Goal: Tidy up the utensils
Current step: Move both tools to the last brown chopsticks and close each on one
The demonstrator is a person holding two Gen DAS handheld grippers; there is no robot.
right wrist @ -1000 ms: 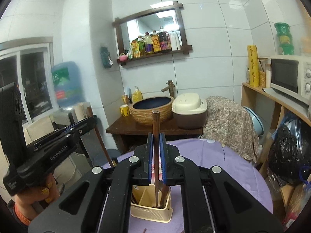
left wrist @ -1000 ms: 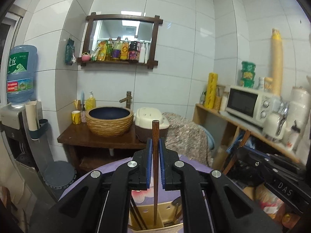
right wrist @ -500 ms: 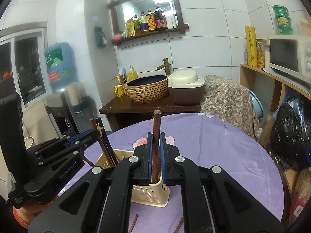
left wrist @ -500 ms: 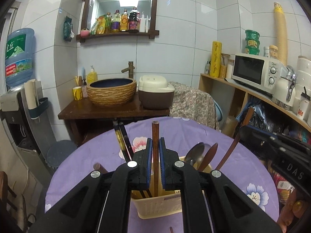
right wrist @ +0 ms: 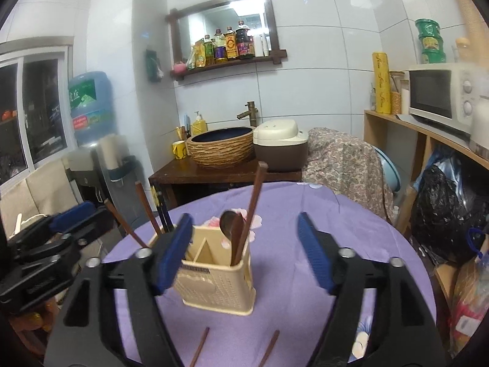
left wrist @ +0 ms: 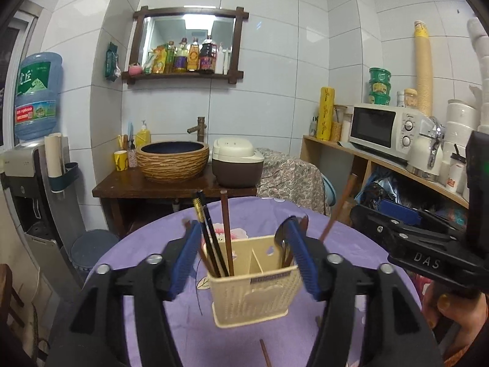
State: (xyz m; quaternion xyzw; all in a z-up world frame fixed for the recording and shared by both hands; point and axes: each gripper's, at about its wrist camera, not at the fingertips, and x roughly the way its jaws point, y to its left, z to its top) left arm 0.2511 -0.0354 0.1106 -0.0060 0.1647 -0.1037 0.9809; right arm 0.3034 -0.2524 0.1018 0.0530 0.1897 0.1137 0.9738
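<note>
- The left claw [left wrist: 244, 257] now stands wide open and empty; half a second ago it was clamped on a brown chopstick [left wrist: 226, 232], which now stands upright in the left compartment of the cream utensil holder [left wrist: 253, 287], beside the black chopsticks [left wrist: 211, 238].
- The right claw [right wrist: 244, 253] has likewise let go; its brown chopstick [right wrist: 252, 211] leans in the holder's right compartment with the spoon [right wrist: 227, 223].
- Two loose chopsticks [right wrist: 200, 347] lie on the purple worktop [right wrist: 336, 214], so I judge more remains.
- Readable writing: "DAS" [left wrist: 426, 263] on the right gripper's body; the water bottle's label [left wrist: 33, 113] is too small to read.
</note>
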